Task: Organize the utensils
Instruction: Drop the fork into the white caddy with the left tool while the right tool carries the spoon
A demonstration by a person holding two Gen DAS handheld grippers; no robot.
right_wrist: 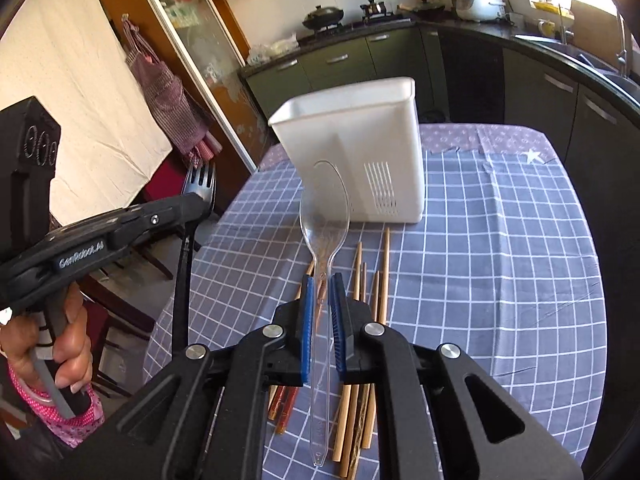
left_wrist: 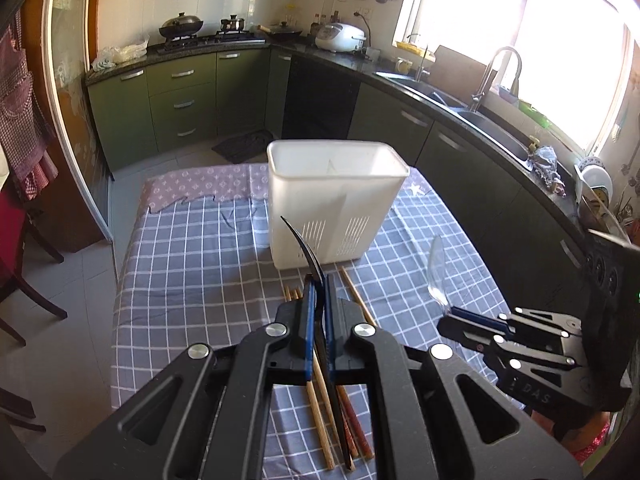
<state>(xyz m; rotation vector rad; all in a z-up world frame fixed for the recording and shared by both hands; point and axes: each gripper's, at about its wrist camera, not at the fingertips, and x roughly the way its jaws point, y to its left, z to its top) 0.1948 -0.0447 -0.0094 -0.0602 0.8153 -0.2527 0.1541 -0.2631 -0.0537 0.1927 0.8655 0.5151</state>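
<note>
Two handheld grippers are hovering over a table covered in a blue-and-white checked cloth [left_wrist: 192, 264], each carrying one utensil. In the left wrist view, the left gripper [left_wrist: 318, 292] sits at lower centre, its blue-padded fingers [left_wrist: 307, 320] pressed together on the handle of a black plastic fork [left_wrist: 308, 252], whose curved head is pointing up toward the middle of the frame. In the right wrist view, the right gripper [right_wrist: 322, 292] is likewise clamping the handle of a clear plastic spoon [right_wrist: 325, 216], bowl upward at frame centre.

A tall white plastic utensil caddy [left_wrist: 336, 200] with slotted vents low on its front is standing upright on the cloth at the centre of both views, beyond both utensils. An inner divider shows through its open top, so it seems to have two compartments. A loose bunch of wooden chopsticks [right_wrist: 372, 292] is lying on the cloth beneath the grippers, at the lower centre of each frame.

The step in hand appears to be dropping fork and spoon into the caddy. To do it well, each utensil likely needs lifting above the rim, tipping handle-down, and centring over one compartment before the fingers part. The light caddy could tip if a utensil knocks its wall.
</note>
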